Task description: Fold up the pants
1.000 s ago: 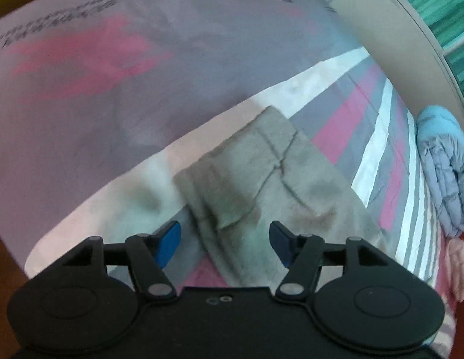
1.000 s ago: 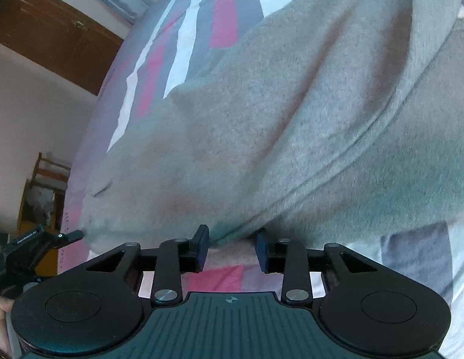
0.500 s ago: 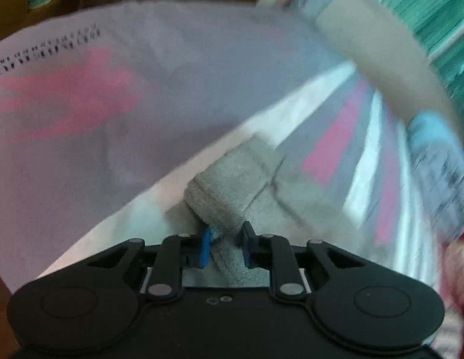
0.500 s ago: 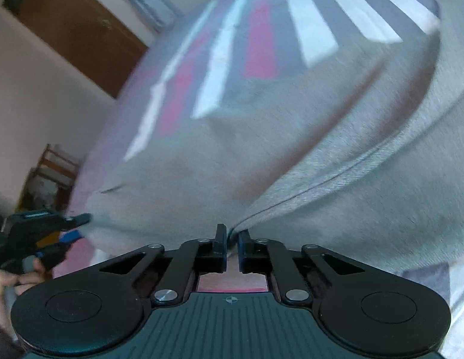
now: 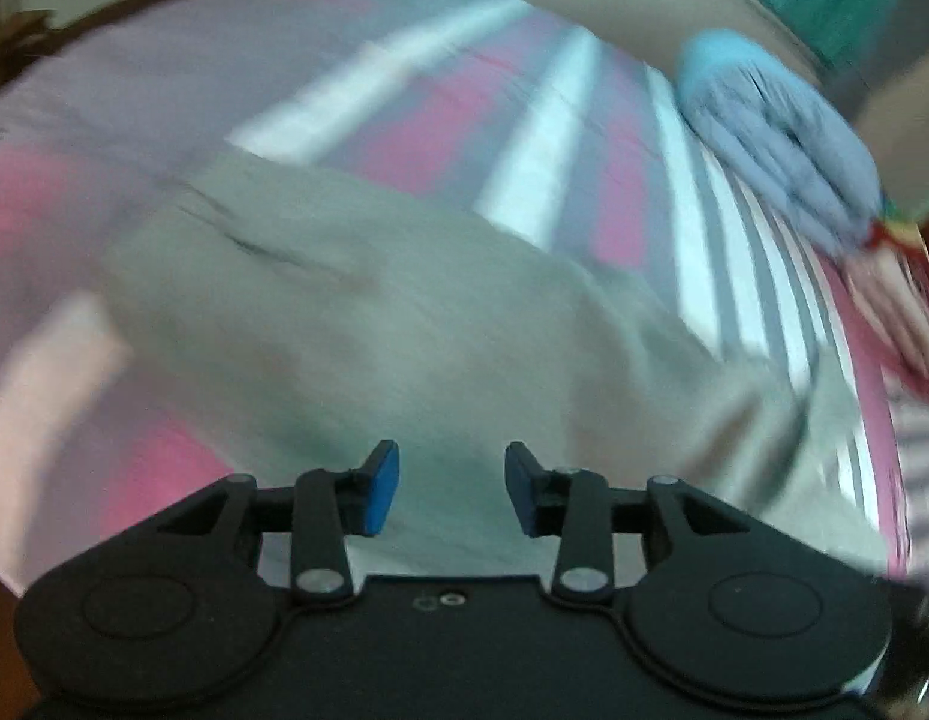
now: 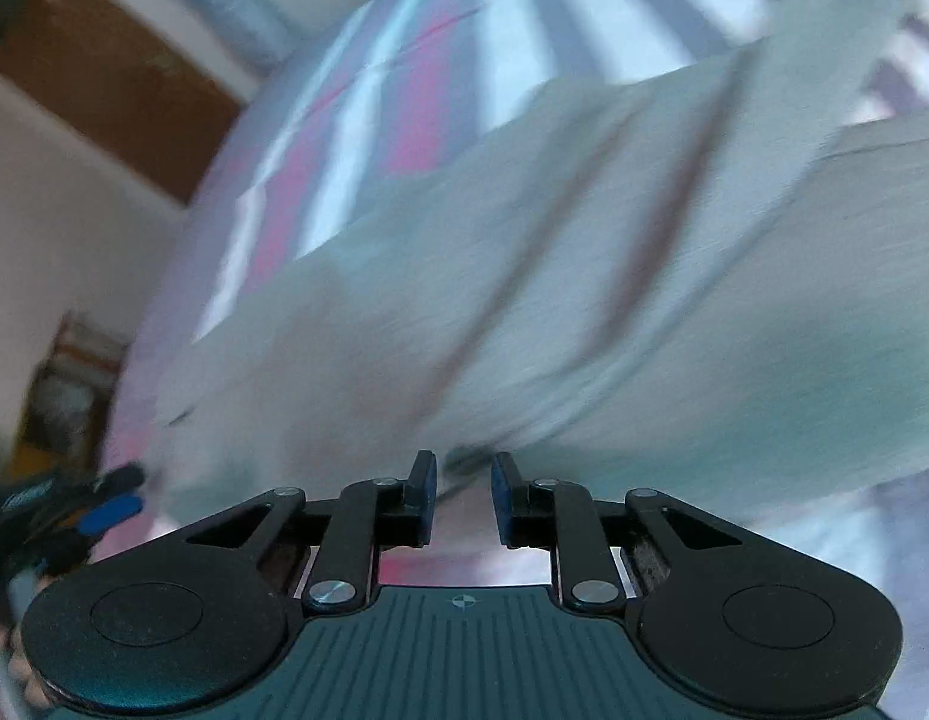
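Left wrist view is pretty blurry, but the left gripper has its blue pads apart and the jaws are opening, with nothing pinched. The grey pants lie spread on the striped bedsheet right in front of the fingers, filling the middle of the shot. A rolled-up blue blanket sits at the far right of the bed.

Right wrist view: the right gripper is also opening, its pads a narrow gap apart, and the pants' near edge is just past the tips, not clamped. Left gripper pokes in at the left edge.
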Demonstrator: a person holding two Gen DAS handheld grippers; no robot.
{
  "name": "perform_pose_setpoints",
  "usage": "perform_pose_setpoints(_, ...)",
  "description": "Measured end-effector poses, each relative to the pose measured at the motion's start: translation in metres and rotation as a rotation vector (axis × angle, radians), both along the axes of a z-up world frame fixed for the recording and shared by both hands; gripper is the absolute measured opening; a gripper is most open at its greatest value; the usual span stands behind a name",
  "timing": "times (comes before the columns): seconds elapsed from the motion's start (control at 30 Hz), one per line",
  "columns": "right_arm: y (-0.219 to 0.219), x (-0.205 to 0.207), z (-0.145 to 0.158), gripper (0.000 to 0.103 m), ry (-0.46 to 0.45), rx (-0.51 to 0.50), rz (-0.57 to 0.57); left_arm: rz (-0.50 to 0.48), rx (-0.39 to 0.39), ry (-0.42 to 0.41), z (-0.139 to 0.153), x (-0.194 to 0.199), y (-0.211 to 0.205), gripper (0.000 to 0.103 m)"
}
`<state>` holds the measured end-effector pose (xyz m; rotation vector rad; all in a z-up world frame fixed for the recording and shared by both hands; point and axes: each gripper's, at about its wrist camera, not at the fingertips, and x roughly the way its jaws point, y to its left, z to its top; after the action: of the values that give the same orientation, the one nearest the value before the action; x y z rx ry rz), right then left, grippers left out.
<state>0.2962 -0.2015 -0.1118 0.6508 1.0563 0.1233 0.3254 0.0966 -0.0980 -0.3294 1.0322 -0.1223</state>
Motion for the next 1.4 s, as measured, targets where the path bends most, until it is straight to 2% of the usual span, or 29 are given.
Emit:
perform_pose_setpoints(0.1, -0.021, 0.004, 0.005, 0.02, -0.009, -0.039, -0.033, -0.055, -0.004, 0.056, -0.026, -0.001, -0.034, 0.03)
perform_pose_setpoints(0.17, -0.036, 0.011, 0.001, 0.02, 0.003, -0.023, -0.074, -0.061, 0.036, 0.069, -0.042, -0.005, -0.046, 0.03)
perform_pose_setpoints(0.27, -0.059, 0.02, -0.01, 0.02, 0.056, 0.004, -0.141, -0.068, 0.079, 0.058, -0.047, -0.005, -0.055, 0.03)
perform_pose_setpoints(0.4, -0.065, 0.028, -0.014, 0.021, 0.046, 0.039, -0.172, -0.044, 0.046, 0.08, -0.048, -0.001, -0.051, 0.03)
perform_pose_setpoints(0.43, -0.061, 0.033, -0.014, 0.029, 0.045, 0.028, -0.171, -0.044, 0.047, 0.081, -0.049, 0.0, -0.05, 0.03)
perform_pose_setpoints(0.47, -0.062, 0.035, -0.012, 0.051, 0.058, 0.005, -0.169, -0.045, 0.051, 0.079, -0.049, 0.0, -0.052, 0.03)
perform_pose_setpoints(0.5, -0.059, 0.04, -0.014, 0.06, 0.072, -0.019, -0.169, -0.047, 0.058, 0.076, -0.05, -0.001, -0.053, 0.03)
perform_pose_setpoints(0.53, -0.056, 0.046, -0.015, 0.065, 0.078, -0.033, -0.168, -0.048, 0.063, 0.073, -0.05, -0.001, -0.055, 0.03)
perform_pose_setpoints(0.57, -0.056, 0.049, -0.013, 0.065, 0.075, -0.041, -0.161, -0.049, 0.066, 0.071, -0.051, -0.001, -0.057, 0.03)
perform_pose_setpoints(0.6, -0.053, 0.05, -0.011, 0.063, 0.062, -0.069, -0.171, -0.05, 0.069, 0.069, -0.051, -0.001, -0.058, 0.03)
perform_pose_setpoints(0.63, -0.051, 0.051, -0.009, 0.044, 0.047, -0.112, -0.186, -0.051, 0.069, 0.067, -0.051, -0.002, -0.057, 0.03)
perform_pose_setpoints(0.67, -0.051, 0.054, -0.009, 0.011, 0.036, -0.128, -0.178, -0.051, 0.068, 0.067, -0.051, -0.003, -0.057, 0.03)
perform_pose_setpoints(0.7, -0.052, 0.055, -0.011, 0.007, 0.045, -0.118, -0.176, -0.051, 0.066, 0.067, -0.051, -0.002, -0.057, 0.03)
perform_pose_setpoints(0.8, -0.06, 0.041, -0.011, 0.005, 0.025, -0.09, -0.207, -0.054, 0.057, 0.065, -0.051, -0.003, -0.055, 0.03)
perform_pose_setpoints(0.93, -0.067, 0.002, 0.024, 0.005, -0.113, -0.099, -0.162, -0.063, 0.043, 0.062, -0.051, -0.005, -0.051, 0.03)
perform_pose_setpoints(1.0, -0.068, -0.024, 0.033, 0.005, -0.146, -0.068, -0.155, -0.068, 0.045, 0.06, -0.051, -0.005, -0.051, 0.03)
perform_pose_setpoints(1.1, -0.068, -0.052, 0.017, 0.005, -0.138, -0.077, -0.162, -0.08, 0.066, 0.056, -0.051, -0.006, -0.053, 0.03)
perform_pose_setpoints(1.23, -0.065, -0.043, -0.042, 0.004, -0.02, -0.124, -0.164, -0.081, 0.1, 0.05, -0.046, -0.008, -0.06, 0.03)
perform_pose_setpoints(1.3, -0.064, -0.039, -0.04, 0.005, -0.036, -0.132, -0.167, -0.059, 0.09, 0.042, -0.038, -0.012, -0.06, 0.03)
perform_pose_setpoints(1.4, -0.078, -0.04, -0.022, 0.005, -0.055, -0.061, -0.165, -0.078, 0.069, 0.013, -0.027, -0.019, -0.071, 0.03)
